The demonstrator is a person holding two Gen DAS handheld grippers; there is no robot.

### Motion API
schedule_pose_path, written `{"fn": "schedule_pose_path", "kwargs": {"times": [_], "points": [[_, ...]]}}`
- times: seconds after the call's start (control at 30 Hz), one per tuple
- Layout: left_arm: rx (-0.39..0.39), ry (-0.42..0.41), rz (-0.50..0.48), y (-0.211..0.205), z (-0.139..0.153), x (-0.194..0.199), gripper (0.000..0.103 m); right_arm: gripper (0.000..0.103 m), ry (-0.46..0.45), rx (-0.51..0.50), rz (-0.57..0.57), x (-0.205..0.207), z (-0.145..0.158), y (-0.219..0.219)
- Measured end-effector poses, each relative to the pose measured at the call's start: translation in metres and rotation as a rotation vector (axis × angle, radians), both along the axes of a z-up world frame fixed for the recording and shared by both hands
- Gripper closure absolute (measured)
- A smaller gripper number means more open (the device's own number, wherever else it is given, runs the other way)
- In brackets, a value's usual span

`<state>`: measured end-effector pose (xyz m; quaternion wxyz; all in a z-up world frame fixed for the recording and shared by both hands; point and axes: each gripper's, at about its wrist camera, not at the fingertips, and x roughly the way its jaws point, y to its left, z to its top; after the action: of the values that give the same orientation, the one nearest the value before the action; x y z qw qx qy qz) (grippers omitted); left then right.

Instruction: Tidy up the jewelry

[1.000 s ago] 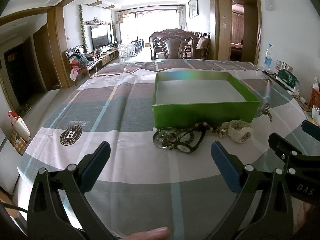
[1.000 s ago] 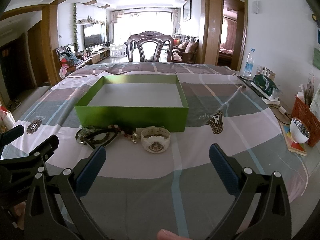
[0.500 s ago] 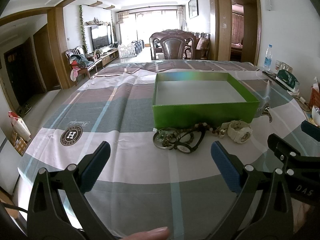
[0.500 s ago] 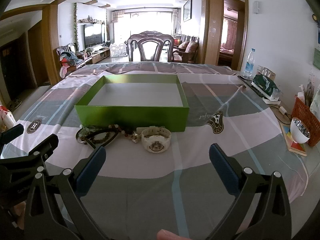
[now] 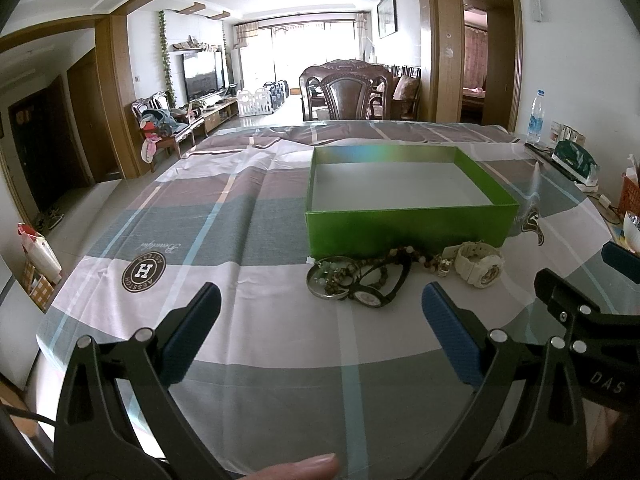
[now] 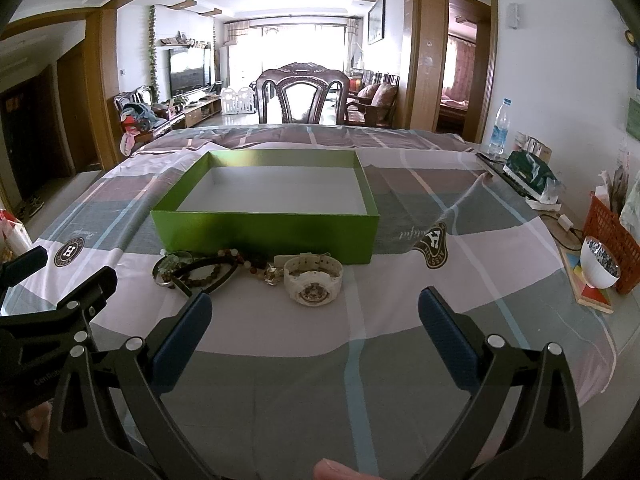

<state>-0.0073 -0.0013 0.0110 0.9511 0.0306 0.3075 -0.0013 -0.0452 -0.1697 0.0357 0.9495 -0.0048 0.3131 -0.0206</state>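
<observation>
A green open-topped box (image 5: 408, 226) sits on a table covered by a plaid tablecloth (image 5: 200, 216), its pale inside showing nothing in it. The jewelry lies in a loose row on the cloth just in front of the box's near wall: a white wristwatch (image 6: 314, 280) at the right end, a small metal charm (image 6: 272, 274) just left of it, a string of brown and pale beads (image 5: 408, 252) running along the box's foot, a black-strapped watch (image 5: 370, 294) with a pale dial, and a silver bangle (image 5: 326, 280) with green beads tangled in it at the left end; these pieces overlap one another, while the white wristwatch lies a little apart. The left gripper (image 5: 320, 316) hangs above the cloth, near the pile, with its blue-padded jaws spread wide and nothing between them. The right gripper (image 6: 316, 320) hovers likewise, jaws spread wide and holding nothing, with the white wristwatch just beyond its fingertips. Each gripper shows at the edge of the other's view. At the table's right side stand a white bowl (image 6: 600, 266), an orange basket (image 6: 612, 240) and a water bottle (image 6: 500, 126); a carved wooden chair (image 6: 302, 94) stands at the far end.
</observation>
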Motion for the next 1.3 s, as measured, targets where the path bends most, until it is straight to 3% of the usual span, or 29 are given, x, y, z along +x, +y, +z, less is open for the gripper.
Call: {"fn": "schedule_pose_path", "kwargs": {"times": [0.93,1.03,1.2,1.27,1.3], "points": [[0.001,0.003,-0.004,0.002,-0.002,-0.001,0.004,0.002,0.004,-0.006,0.002,0.001,-0.001,0.000],[-0.002,0.023,0.015,0.008,-0.002,0.002,0.004,0.002,0.023,-0.031,-0.034,0.007,-0.004,-0.013],[0.015,0.106,0.087,0.031,-0.020,0.021,0.004,0.003,0.146,0.001,-0.118,0.024,-0.036,-0.061],[0.025,0.128,0.096,0.037,-0.028,0.026,0.004,0.010,0.168,0.008,-0.117,0.029,-0.048,-0.065],[0.031,0.135,0.091,0.037,-0.032,0.029,0.004,0.019,0.182,0.017,-0.105,0.033,-0.054,-0.066]]}}
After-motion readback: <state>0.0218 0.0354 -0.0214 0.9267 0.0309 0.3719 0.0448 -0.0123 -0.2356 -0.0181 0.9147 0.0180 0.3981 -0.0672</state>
